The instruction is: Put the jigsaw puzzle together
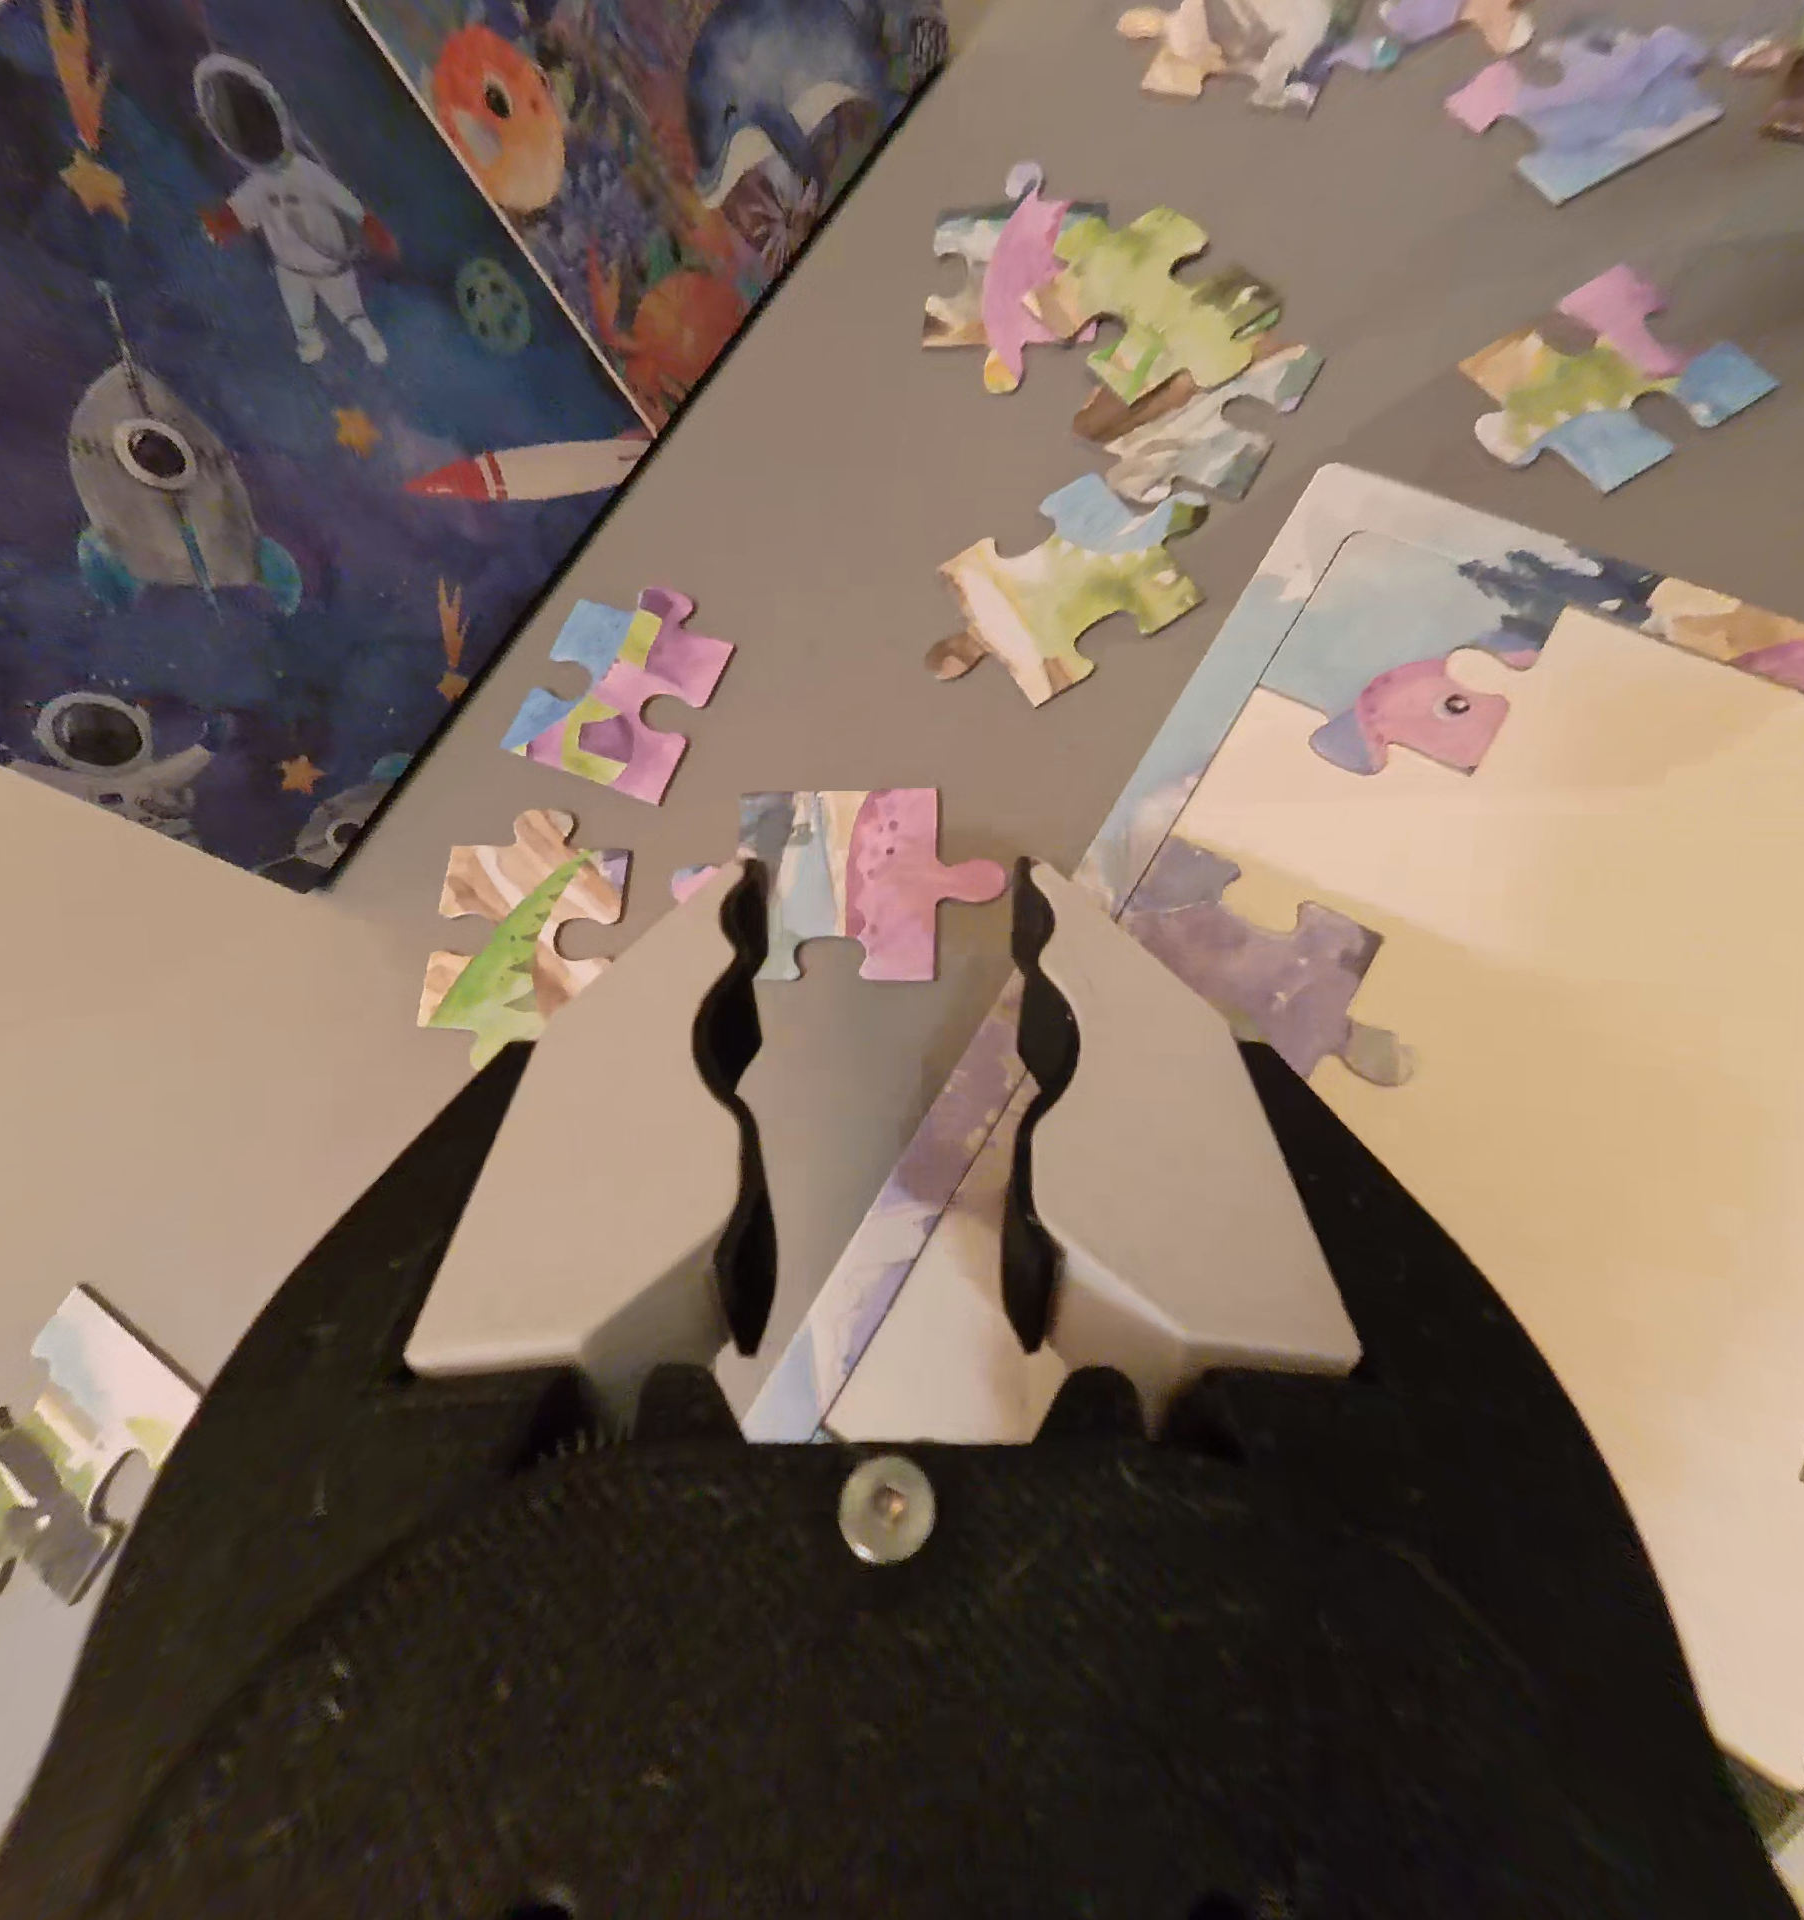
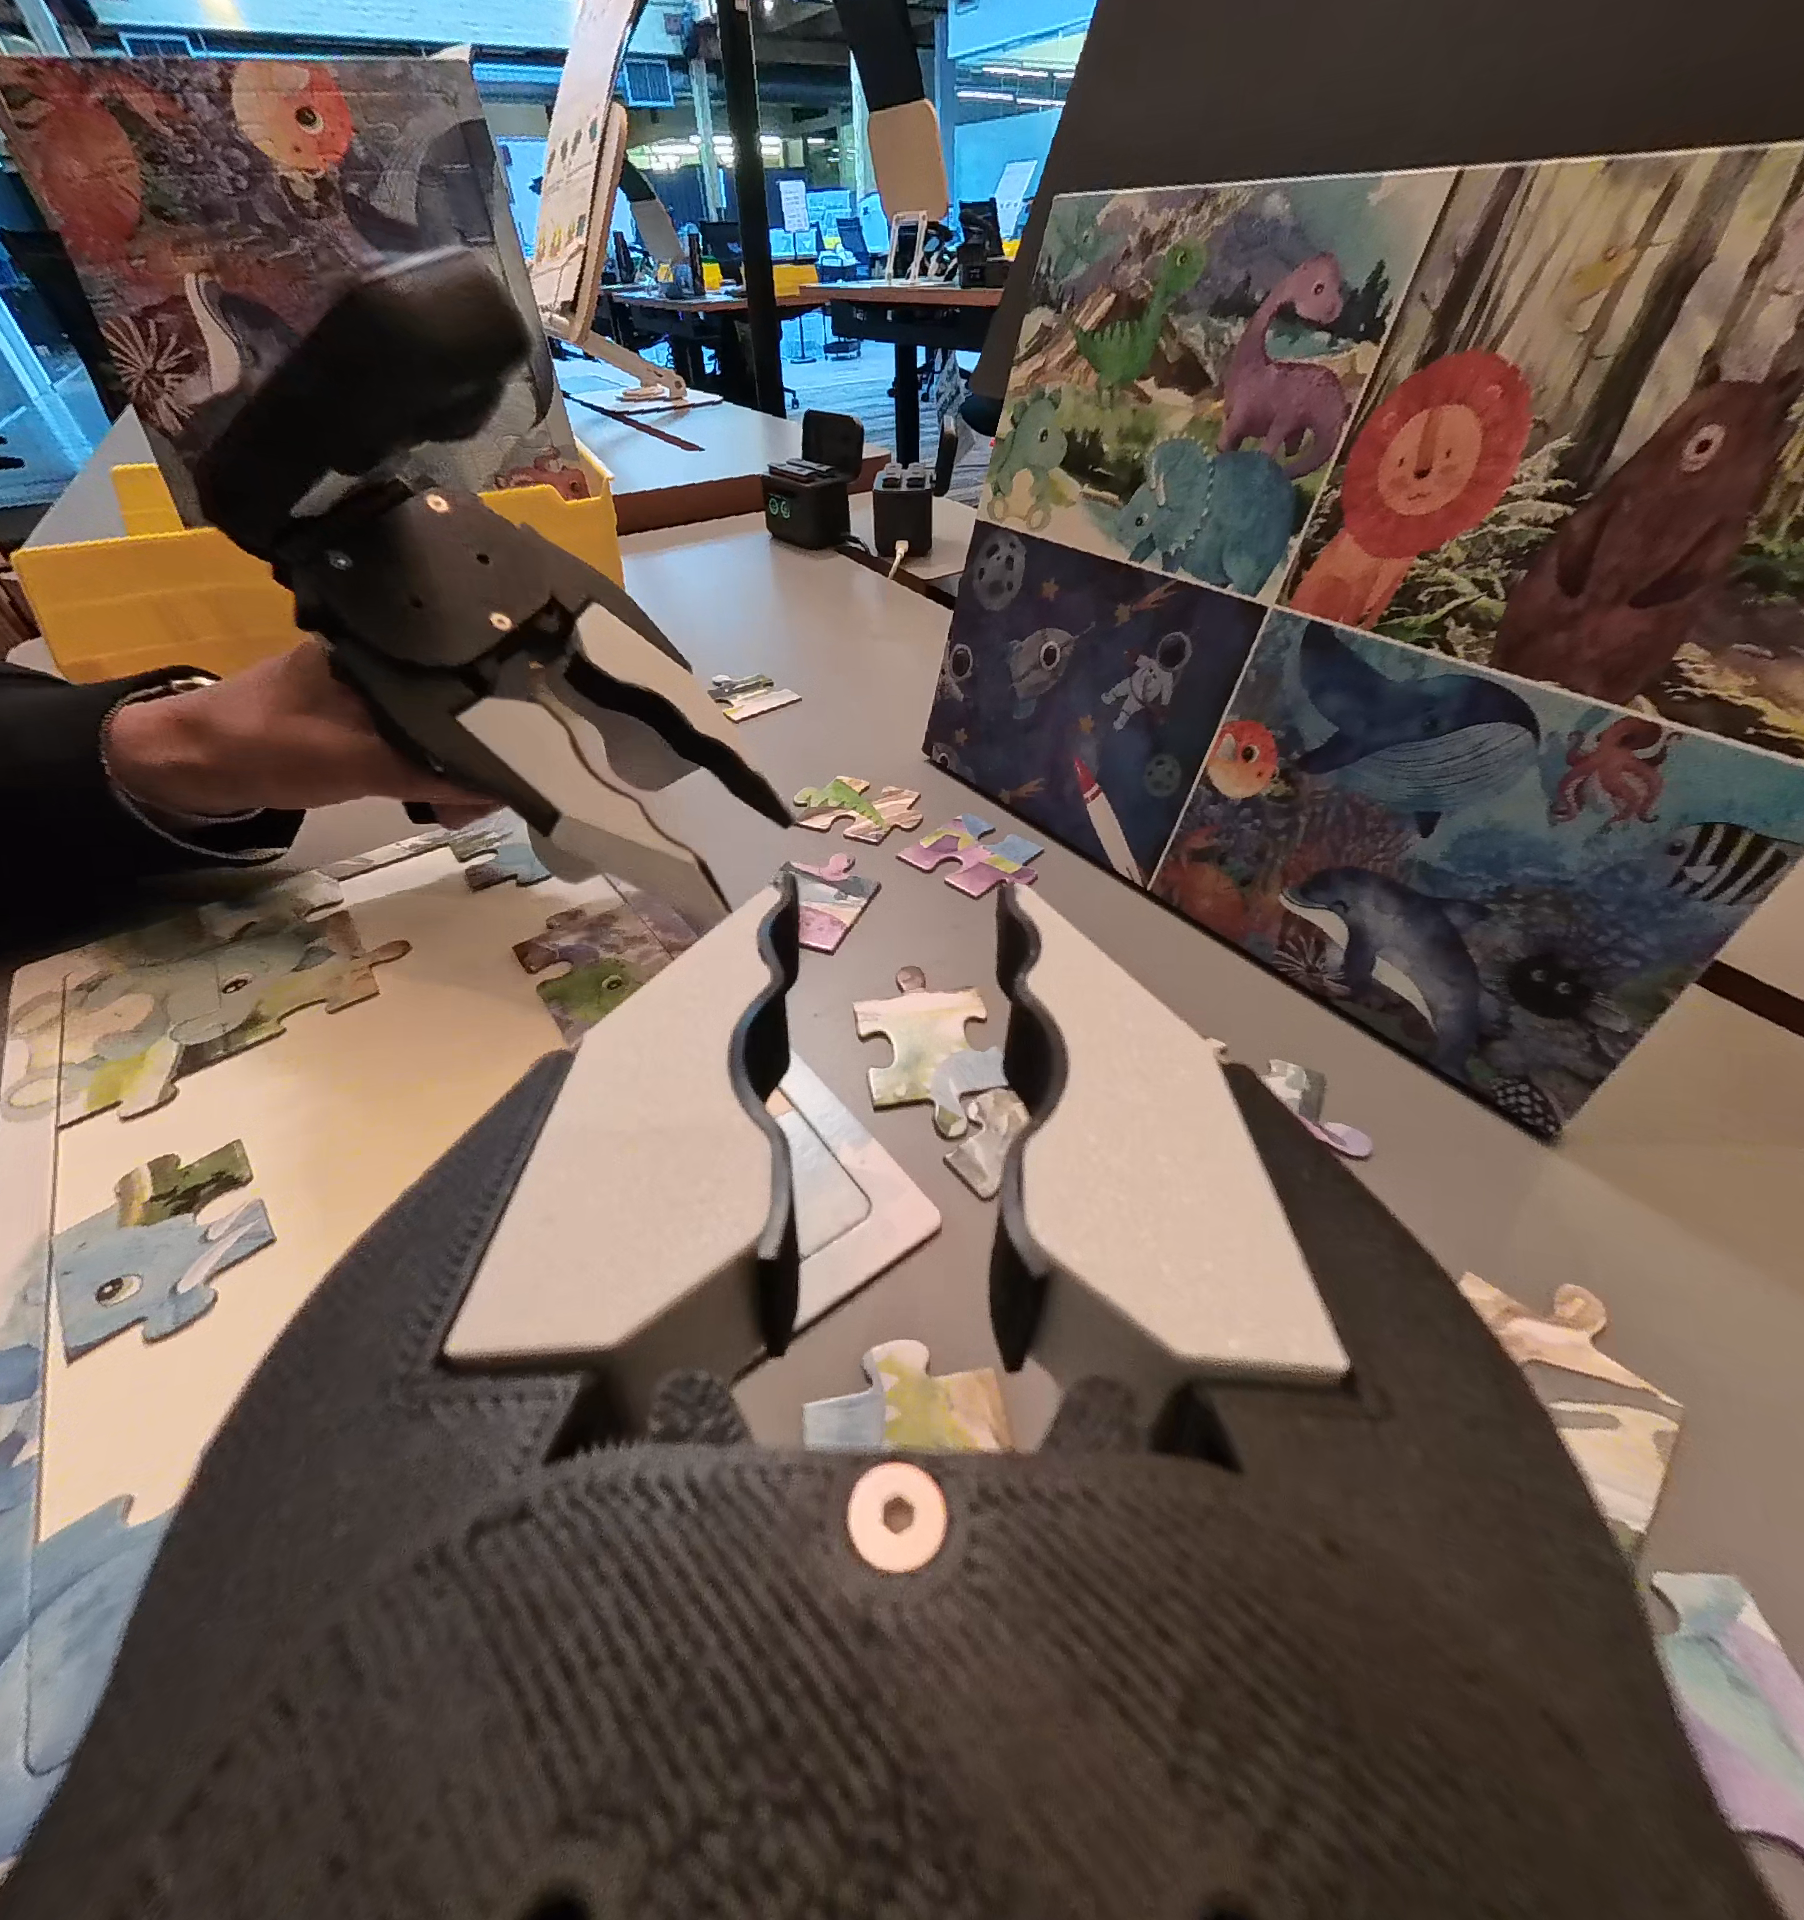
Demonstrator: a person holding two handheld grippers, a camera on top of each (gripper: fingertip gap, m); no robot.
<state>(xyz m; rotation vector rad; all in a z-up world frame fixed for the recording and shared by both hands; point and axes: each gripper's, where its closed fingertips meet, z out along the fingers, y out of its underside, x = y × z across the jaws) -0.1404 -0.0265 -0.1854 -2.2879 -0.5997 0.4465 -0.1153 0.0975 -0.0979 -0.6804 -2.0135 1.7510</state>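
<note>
We hold the left gripper (image 1: 882,883) above the grey table (image 1: 825,540), its jaws spread wide with nothing between them. Just past its fingertips lies a pink and pale-blue puzzle piece (image 1: 862,883), flat on the table and untouched as far as we can tell. To its left sit a brown and green piece (image 1: 524,925) and a purple, blue and yellow piece (image 1: 617,707). The puzzle tray (image 1: 1563,935) lies to the right, mostly bare, with a pink dinosaur-head piece (image 1: 1417,712) and a purple piece (image 1: 1262,956) already seated along its edge.

Our right gripper (image 2: 896,909) also hangs above the table with its jaws wide apart and empty, pointing toward the same pink piece (image 2: 830,904). A cream and green piece (image 2: 919,1029) lies between its fingers in that view. The reference picture board (image 2: 1397,623) stands tilted on the right.
</note>
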